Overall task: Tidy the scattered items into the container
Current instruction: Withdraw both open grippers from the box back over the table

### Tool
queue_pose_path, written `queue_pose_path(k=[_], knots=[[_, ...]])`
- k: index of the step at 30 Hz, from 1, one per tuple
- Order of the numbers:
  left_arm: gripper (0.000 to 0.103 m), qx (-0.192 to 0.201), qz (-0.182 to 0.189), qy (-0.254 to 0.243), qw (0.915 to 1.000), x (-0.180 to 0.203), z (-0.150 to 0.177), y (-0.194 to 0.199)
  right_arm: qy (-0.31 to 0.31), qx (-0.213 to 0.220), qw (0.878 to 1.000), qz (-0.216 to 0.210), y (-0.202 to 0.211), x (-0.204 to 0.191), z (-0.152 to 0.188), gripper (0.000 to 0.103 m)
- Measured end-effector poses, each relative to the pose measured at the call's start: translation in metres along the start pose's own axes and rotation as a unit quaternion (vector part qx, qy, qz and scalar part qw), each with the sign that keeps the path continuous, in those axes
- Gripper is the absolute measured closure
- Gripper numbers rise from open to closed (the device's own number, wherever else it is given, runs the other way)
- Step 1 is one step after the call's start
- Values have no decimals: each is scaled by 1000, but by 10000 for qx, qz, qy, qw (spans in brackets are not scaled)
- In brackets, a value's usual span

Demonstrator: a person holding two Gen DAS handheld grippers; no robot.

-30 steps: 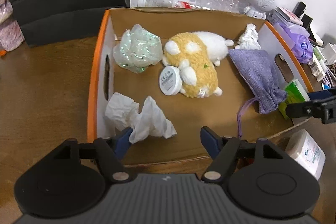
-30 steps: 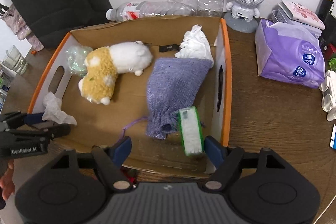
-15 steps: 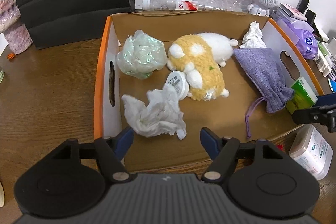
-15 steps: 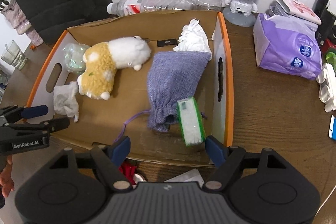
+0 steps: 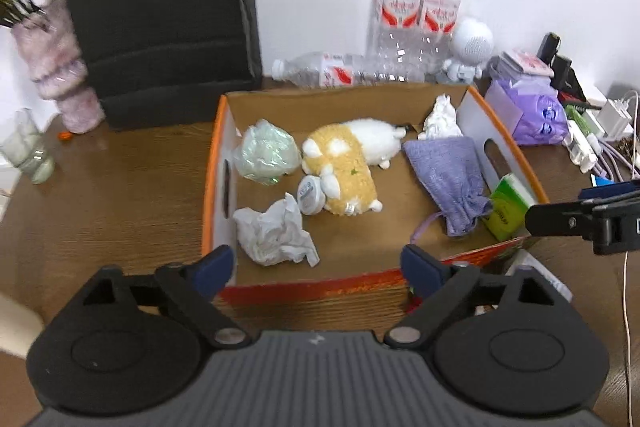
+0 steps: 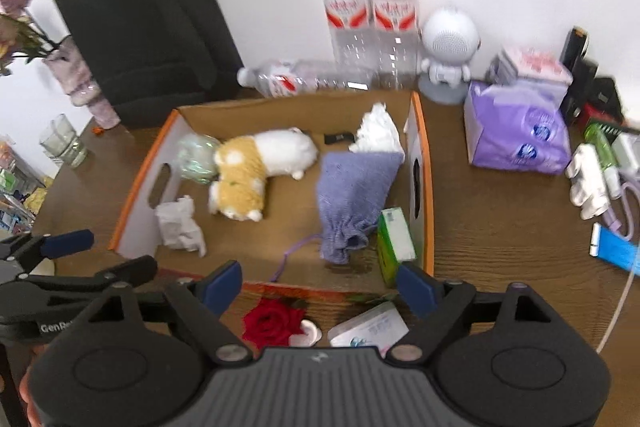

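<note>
The left gripper (image 5: 316,261) stands wide open above the near edge of the cardboard box (image 5: 304,285), and nothing is between its blue fingertips (image 5: 218,263). Its jaws have just been opening further. The crumpled white tissue (image 5: 274,233) lies on the floor of the box, in the near left corner, apart from the fingertips.

The right gripper (image 6: 320,279) is also open wide, and its jaws have just been opening too. It holds nothing. The green tissue pack (image 6: 394,241) stands on its edge inside the box, against the right wall, just beside the purple drawstring pouch (image 6: 354,193). The right fingertip is near this pack, but I cannot tell if it touches.

In the box there are also a yellow and white plush toy (image 5: 348,169), a small round white tin (image 5: 310,193) touching the toy, a crumpled clear plastic bag (image 5: 266,157) and another white tissue (image 5: 440,117) in the far right corner.

On the wooden table (image 6: 500,227), in front of the box, lie a red rose (image 6: 274,321) and a white packet (image 6: 370,325), still outside the container.
</note>
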State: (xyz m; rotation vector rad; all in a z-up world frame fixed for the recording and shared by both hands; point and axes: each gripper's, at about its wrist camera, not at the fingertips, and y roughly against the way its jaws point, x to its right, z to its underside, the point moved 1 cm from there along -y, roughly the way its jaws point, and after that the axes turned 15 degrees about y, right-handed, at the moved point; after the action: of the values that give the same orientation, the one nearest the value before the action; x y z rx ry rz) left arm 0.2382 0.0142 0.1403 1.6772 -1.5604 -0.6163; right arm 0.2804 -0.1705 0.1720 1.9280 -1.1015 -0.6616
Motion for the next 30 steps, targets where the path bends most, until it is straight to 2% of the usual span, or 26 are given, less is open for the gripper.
queue_pose_path(k=[4, 8, 12, 16, 18, 20, 25, 27, 30], knots=[[0, 551, -40, 128, 9984, 1, 19, 40, 36, 482, 9988, -52, 25, -9, 17, 15], [0, 1048, 26, 209, 9943, 1, 45, 69, 101, 1000, 9948, 178, 42, -18, 46, 15], [0, 1697, 86, 225, 9852, 0, 80, 90, 114, 1583, 9872, 160, 58, -27, 81, 12], [0, 2034, 317, 118, 9785, -1, 115, 102, 277, 1969, 9790, 460, 68, -39, 116, 12], [0, 2223, 438, 42, 9740, -2, 135, 109, 322, 2243, 9728, 480, 73, -45, 136, 9], [0, 2444, 484, 37, 9684, -4, 157, 114, 291, 2406, 9687, 536, 74, -50, 158, 4], [0, 2977, 516, 236, 9530, -16, 218, 120, 279, 2636, 9624, 596, 69, -62, 216, 4], [0, 3067, 529, 260, 9500, -21, 243, 118, 243, 2680, 9615, 562, 66, -65, 241, 3], [0, 2857, 619, 272, 9559, -30, 273, 112, 31, 2702, 9613, 544, 59, -67, 276, 2]])
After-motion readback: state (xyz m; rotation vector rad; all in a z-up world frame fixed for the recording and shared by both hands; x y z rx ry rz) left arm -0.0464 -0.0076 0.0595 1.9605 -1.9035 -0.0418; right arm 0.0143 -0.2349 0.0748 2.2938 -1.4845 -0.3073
